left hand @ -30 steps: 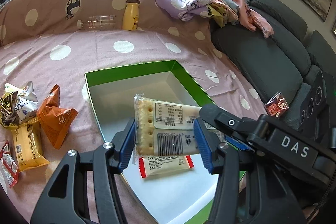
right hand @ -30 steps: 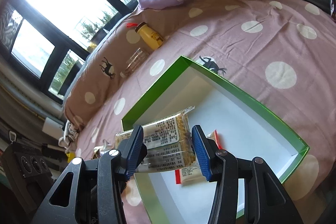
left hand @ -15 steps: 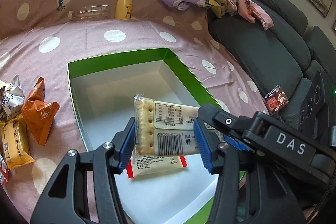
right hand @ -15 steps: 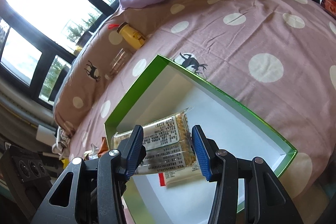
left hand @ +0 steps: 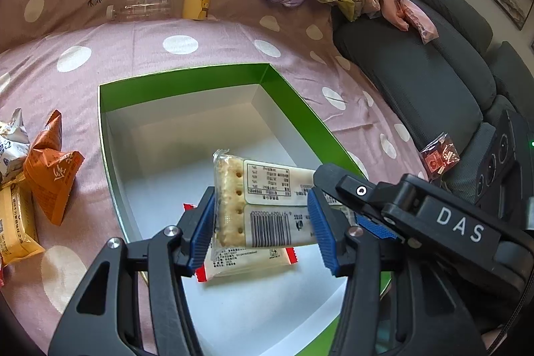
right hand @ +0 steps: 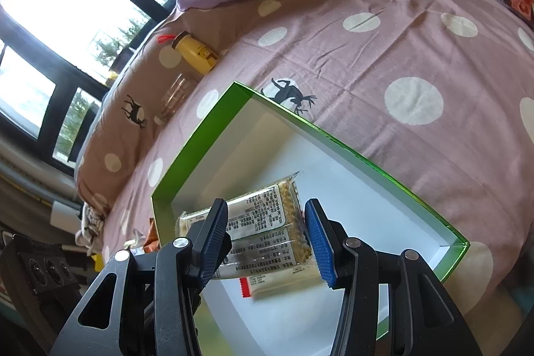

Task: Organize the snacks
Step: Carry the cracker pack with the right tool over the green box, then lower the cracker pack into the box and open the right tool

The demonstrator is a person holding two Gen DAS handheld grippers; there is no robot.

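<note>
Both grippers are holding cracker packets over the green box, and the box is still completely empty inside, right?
Not empty: the left wrist view shows a red-ended packet lying on the floor of the green box. The left gripper and right gripper each hold a cracker packet over it.

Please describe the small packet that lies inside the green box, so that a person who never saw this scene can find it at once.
Find the green box with a white inside, open on the pink dotted bedspread. On its white floor, under the cracker pack held in the left gripper, lies one flat snack packet. It alone rests inside the box, and its crimped ends are red.
</note>
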